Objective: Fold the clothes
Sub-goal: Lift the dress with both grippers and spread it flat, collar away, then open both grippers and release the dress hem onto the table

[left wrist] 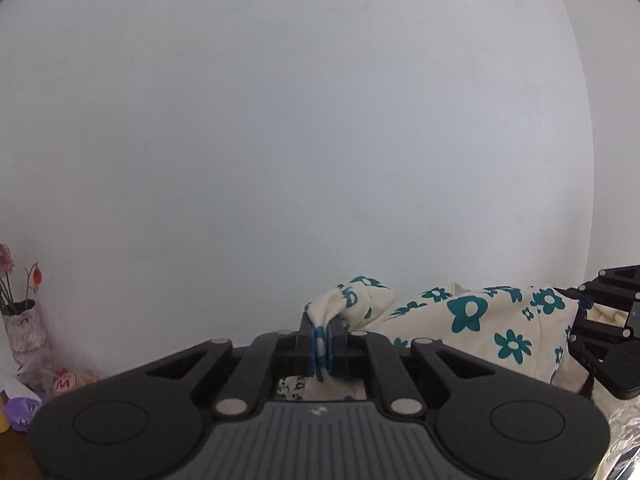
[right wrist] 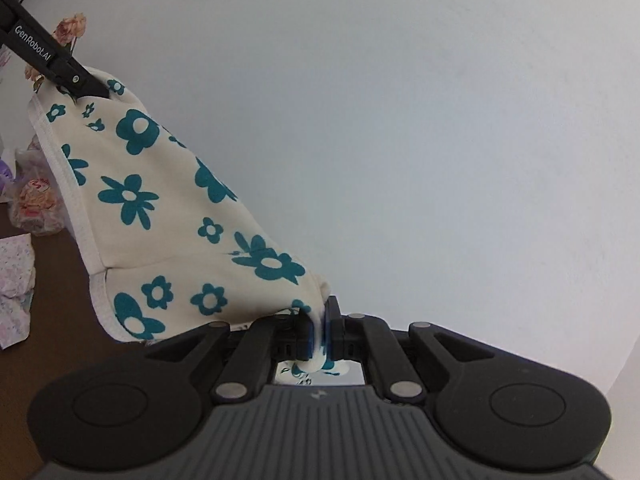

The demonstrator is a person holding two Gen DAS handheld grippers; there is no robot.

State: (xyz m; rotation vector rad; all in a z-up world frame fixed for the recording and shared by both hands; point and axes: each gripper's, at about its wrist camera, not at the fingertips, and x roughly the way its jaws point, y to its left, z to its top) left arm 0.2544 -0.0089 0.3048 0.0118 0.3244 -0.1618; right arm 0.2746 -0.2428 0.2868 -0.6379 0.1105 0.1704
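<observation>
Left gripper (left wrist: 323, 344) jaws narrow, clamped on a bunched corner of the garment (left wrist: 472, 320); cloth sticks up above the fingertips in a small knot and a bit hangs below the pads. Right gripper (right wrist: 318, 336) jaws also narrow, pinching another edge of the same garment (right wrist: 160, 216); a rolled cream hem pokes down through the fingers.

Garment is cream with teal flower print and white stitched hem, held up in the air, stretched between the two grippers in front of a plain white wall (left wrist: 280, 120). In the right wrist view it runs from the right gripper up and left to the left gripper (right wrist: 86, 82), which bites its top corner; that gripper's black finger reads "GenRobot.AI". In the left wrist view it runs right to the right gripper (left wrist: 580, 300) at the right edge of the frame. Its lower hem hangs free above the desk (right wrist: 60, 280); cannot tell if it touches.

Desk is dark brown, seen at lower left only. Along its far edge by the wall: vase (left wrist: 26, 332) with dried flowers (left wrist: 6, 264), snack packet (right wrist: 36, 208), purple item (left wrist: 20, 412). Patterned white cloth (right wrist: 14, 284) lies on the desk at the left edge of the right wrist view.
</observation>
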